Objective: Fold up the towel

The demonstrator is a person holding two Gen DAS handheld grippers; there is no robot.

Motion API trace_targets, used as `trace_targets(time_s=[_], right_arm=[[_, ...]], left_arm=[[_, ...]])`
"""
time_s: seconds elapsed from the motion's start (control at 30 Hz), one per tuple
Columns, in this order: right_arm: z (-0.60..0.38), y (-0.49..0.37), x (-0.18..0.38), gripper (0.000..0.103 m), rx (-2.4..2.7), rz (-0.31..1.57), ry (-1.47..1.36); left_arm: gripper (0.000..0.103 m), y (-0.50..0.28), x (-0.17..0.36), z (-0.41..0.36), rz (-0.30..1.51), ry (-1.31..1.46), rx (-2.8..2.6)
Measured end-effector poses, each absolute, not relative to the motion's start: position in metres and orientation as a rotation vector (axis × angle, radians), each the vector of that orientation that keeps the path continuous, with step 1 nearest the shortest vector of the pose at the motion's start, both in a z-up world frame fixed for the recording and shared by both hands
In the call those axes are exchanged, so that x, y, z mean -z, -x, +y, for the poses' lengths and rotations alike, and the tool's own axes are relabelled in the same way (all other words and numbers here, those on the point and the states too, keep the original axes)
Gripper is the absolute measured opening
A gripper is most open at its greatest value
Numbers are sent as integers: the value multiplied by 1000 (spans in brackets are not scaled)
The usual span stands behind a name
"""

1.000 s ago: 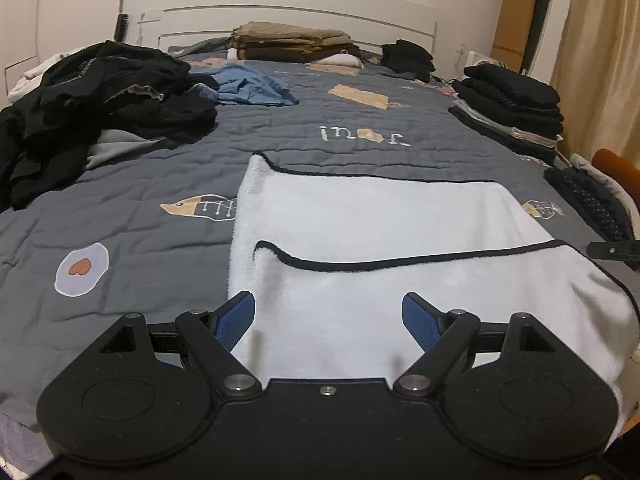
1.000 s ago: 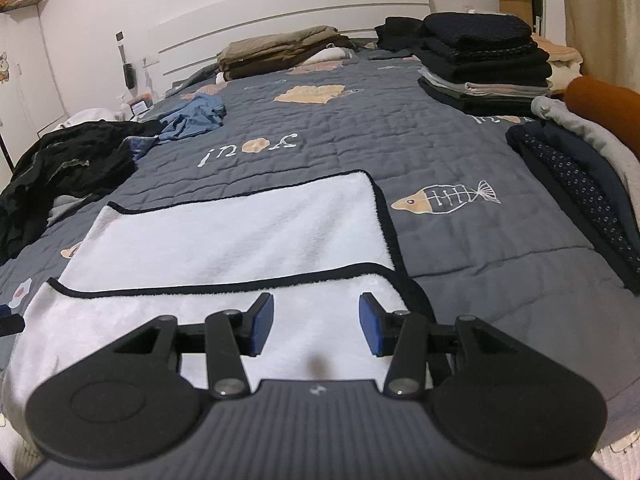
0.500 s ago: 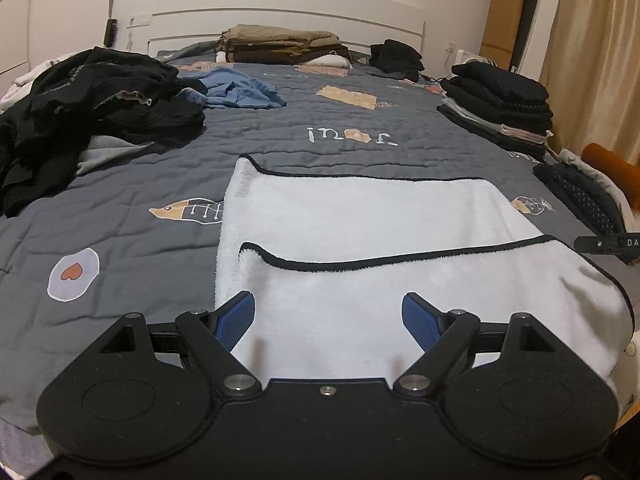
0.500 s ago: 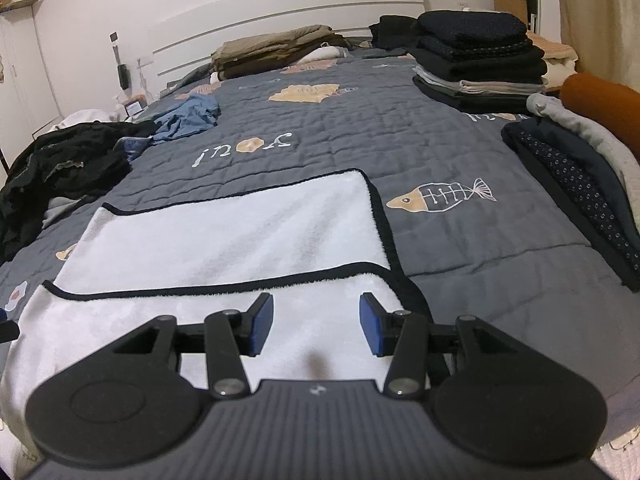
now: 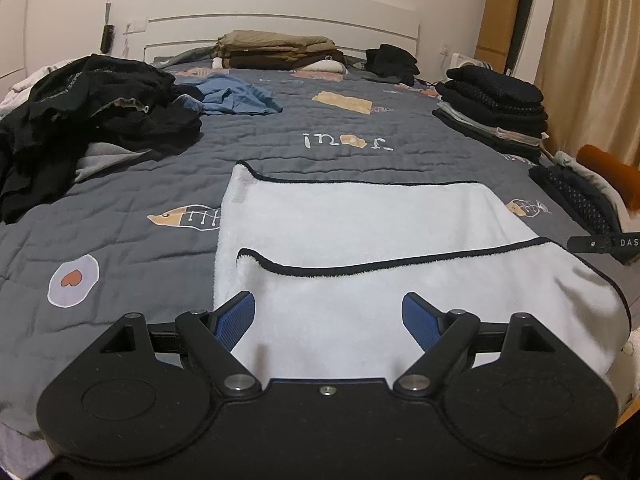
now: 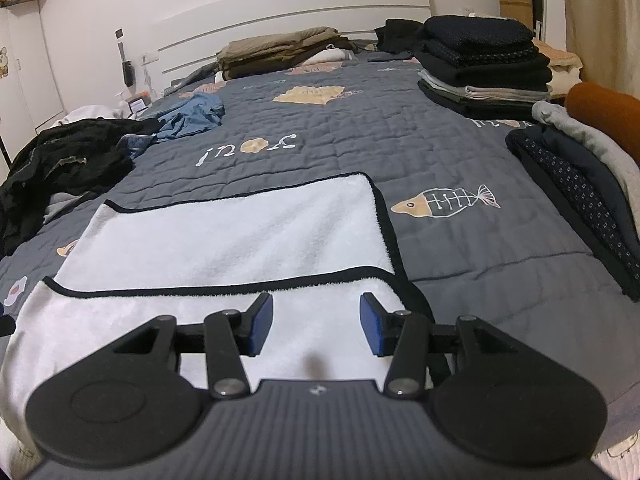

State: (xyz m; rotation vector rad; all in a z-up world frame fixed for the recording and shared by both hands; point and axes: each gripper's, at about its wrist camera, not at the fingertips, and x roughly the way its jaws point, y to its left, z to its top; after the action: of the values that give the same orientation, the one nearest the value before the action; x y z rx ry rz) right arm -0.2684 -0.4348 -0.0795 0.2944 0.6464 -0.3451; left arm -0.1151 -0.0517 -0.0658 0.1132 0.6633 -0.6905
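Right now your white towel (image 5: 360, 232) lies flat on the grey quilt (image 5: 280, 136) of the bed, its near part doubled over so a black-trimmed edge crosses the middle. Your left gripper (image 5: 328, 316) hangs spread wide over the towel's near left portion; your right gripper (image 6: 316, 322) hangs over the near right corner, set narrower and empty.

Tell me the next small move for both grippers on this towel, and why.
Probably lower both and close on the near fold edge. The white towel lies on the bed with its near part already folded over, the black-trimmed edge short of the far edge. The left gripper and right gripper are both open above it, holding nothing.
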Motion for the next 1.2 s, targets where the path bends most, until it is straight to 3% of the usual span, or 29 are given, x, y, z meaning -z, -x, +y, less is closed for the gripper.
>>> trace_targets(time_s=[0.8, 0.9, 0.97, 1.07, 1.2], right_arm=[[-466, 281, 77, 47, 411, 654, -286], [-468, 283, 79, 48, 412, 648, -284], [-469, 283, 80, 48, 415, 653, -284], [-469, 281, 81, 48, 418, 656, -287], [-467, 278, 82, 48, 411, 658, -283]], left_arm=[[79, 99, 65, -47, 645, -143, 666], [72, 88, 66, -45, 646, -162, 650], [58, 78, 67, -45, 654, -172, 643], [44, 66, 71, -48, 673, -179, 652], [41, 53, 80, -55, 684, -229, 655]])
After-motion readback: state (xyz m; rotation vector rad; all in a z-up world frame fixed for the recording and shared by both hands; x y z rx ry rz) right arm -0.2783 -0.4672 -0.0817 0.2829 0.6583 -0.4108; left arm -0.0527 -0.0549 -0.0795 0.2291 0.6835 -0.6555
